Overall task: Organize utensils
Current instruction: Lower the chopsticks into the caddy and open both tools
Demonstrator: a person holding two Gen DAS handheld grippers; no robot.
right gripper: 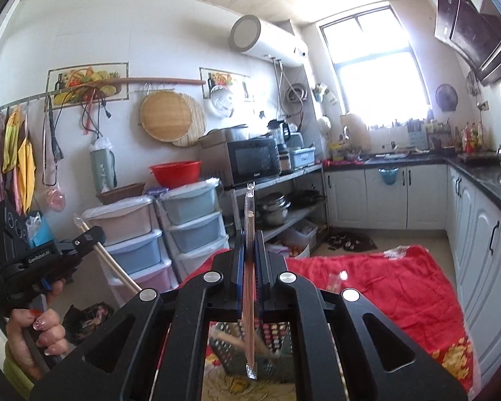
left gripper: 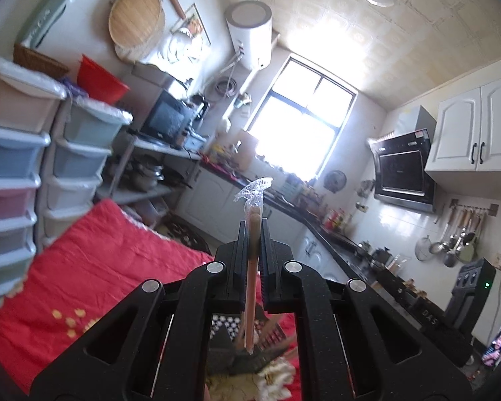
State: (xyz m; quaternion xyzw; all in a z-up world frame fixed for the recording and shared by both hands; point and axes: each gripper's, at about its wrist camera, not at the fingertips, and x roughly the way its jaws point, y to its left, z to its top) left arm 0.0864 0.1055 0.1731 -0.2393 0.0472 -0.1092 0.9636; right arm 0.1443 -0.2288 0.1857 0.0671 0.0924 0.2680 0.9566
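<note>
My left gripper (left gripper: 253, 230) is shut on a pair of chopsticks in a clear plastic wrapper (left gripper: 252, 267); it stands upright and its lower end hangs over a dark perforated utensil basket (left gripper: 227, 327). My right gripper (right gripper: 249, 237) is shut on another wrapped pair of chopsticks (right gripper: 249, 284), also upright, above the same green-grey basket (right gripper: 277, 351), which holds several wooden utensils. The left gripper (right gripper: 87, 237) also shows at the left of the right wrist view with its chopsticks (right gripper: 117, 269).
The basket sits on a red floral cloth (right gripper: 384, 287) on the floor. Stacked pastel drawer units (right gripper: 183, 227) stand to the left, white cabinets with a black counter (right gripper: 477, 217) to the right. A shelf rack carries a microwave (right gripper: 250, 163).
</note>
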